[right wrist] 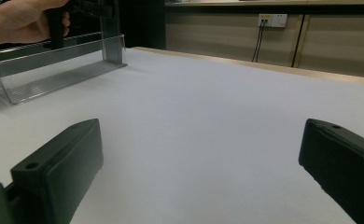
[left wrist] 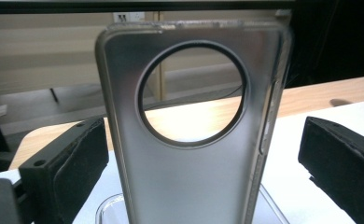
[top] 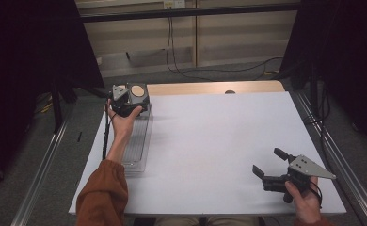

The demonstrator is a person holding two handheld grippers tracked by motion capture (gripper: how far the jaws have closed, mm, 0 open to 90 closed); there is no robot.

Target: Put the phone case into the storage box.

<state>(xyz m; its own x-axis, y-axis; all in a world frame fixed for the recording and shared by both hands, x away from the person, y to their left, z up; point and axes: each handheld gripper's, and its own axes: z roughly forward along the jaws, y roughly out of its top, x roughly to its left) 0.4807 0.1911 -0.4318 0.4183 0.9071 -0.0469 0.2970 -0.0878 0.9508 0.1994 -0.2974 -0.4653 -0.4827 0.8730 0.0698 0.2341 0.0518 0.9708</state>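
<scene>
A grey phone case (left wrist: 194, 177) with a large round cut-out stands upright at the far end of a clear ribbed rack (top: 137, 141) on the table's left side. My left gripper (left wrist: 199, 140) is open, one jaw on each side of the case, with a gap showing on both sides. In the high view the left gripper (top: 123, 104) sits just in front of the case (top: 138, 94). My right gripper (top: 267, 161) is open near the table's front right with nothing between its jaws; in its own view the right gripper (right wrist: 201, 149) looks across bare white table toward the rack (right wrist: 54, 70).
A white sheet (top: 219, 141) covers the table, with a strip of bare wood (top: 210, 87) along the far edge. Cables (top: 181, 66) hang down the back wall to the floor. Dark curtains flank both sides.
</scene>
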